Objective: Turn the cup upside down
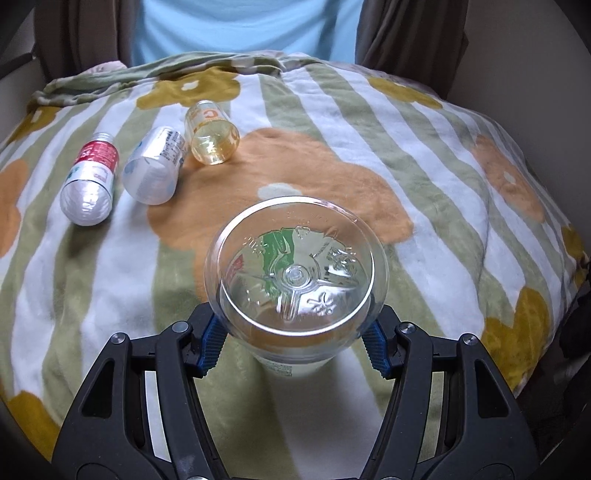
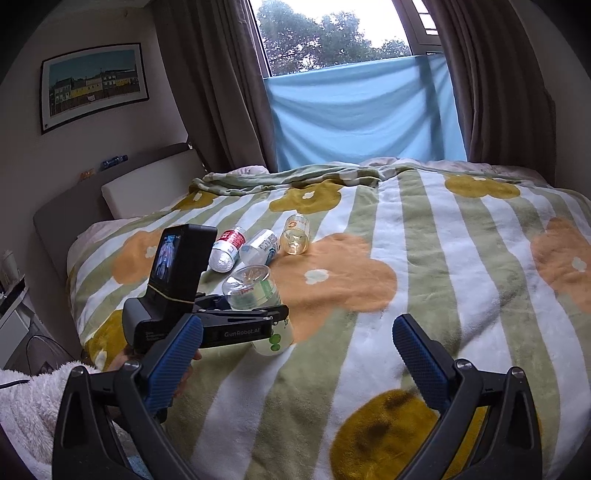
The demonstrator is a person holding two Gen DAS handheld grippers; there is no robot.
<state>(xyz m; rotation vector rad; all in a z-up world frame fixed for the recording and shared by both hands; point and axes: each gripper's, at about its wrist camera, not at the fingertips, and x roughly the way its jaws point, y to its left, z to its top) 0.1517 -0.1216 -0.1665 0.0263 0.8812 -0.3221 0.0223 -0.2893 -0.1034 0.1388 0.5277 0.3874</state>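
A: Where was the cup?
B: The clear plastic cup (image 1: 295, 277) was in the left claw (image 1: 295, 341), clamped btwn the blue pads (image 1: 211, 345) at its lower body. Its base faced the left wrist cam, so it was bottom-up, just above the blanket (image 1: 424, 155). In the right wrist view the same cup (image 2: 255, 291) was tilted, base up and away, mouth end down near the bedding; cannot tell whether it touched.
A: And the right claw?
B: The right claw (image 2: 295, 354) was spread wide w/ nothing btwn its blue pads (image 2: 421, 362), held over the blanket, well apart from the cup.
A: Anything else on the bed?
B: Three other containers lay on their sides in a row, farther up the blanket: a red-label bottle (image 1: 90, 179), a white-label bottle (image 1: 155, 166) beside it, then a yellowish clear cup (image 1: 212, 133) w/ an orange letter C. The last two were touching or nearly so. All three were apart from the held cup.
A: Background?
B: A window (image 2: 332, 33) w/ trees outside, a light blue cloth (image 2: 362, 118) across its lower part, brown curtains (image 2: 491, 85) both sides, a framed picture (image 2: 94, 85) on the wall left, and a headboard (image 2: 74, 206).
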